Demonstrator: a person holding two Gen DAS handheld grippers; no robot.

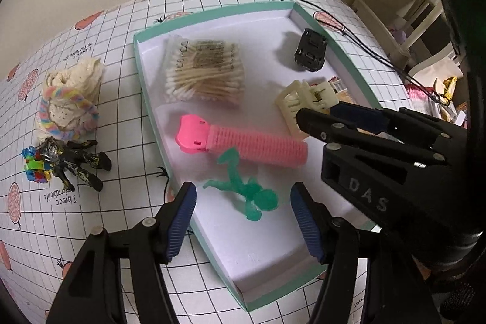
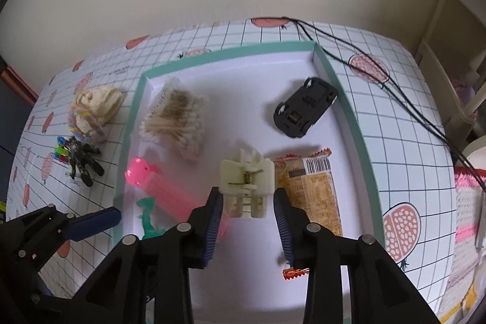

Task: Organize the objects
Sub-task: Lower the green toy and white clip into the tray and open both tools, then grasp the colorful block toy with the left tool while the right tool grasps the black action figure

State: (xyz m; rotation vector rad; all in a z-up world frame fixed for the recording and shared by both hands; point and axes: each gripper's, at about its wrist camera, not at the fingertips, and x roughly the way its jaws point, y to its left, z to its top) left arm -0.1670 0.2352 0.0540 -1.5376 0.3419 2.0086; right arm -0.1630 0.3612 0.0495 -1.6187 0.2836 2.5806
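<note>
A teal-rimmed white tray (image 1: 145,87) (image 2: 355,123) holds a cotton swab pack (image 1: 206,72), a black toy car (image 1: 309,50) (image 2: 303,108), a pink hair roller (image 1: 243,141) (image 2: 164,187) and a snack packet (image 2: 316,187). A green toy figure (image 1: 246,193) (image 2: 148,220) lies on the tray floor between the wide-apart fingers of my left gripper (image 1: 243,196), untouched. My right gripper (image 2: 248,196) (image 1: 331,117) has its pads against both sides of a cream hair claw clip (image 2: 246,181) (image 1: 303,102) over the tray.
Left of the tray on the checked tablecloth (image 1: 121,99) sit a cream knitted bundle with a rainbow scrunchie (image 1: 70,102) (image 2: 91,108), a black figure (image 1: 79,163) (image 2: 82,163) and a small colourful toy (image 1: 35,169). A black cord (image 2: 379,81) runs along the right. Shelving stands beyond the table's right edge.
</note>
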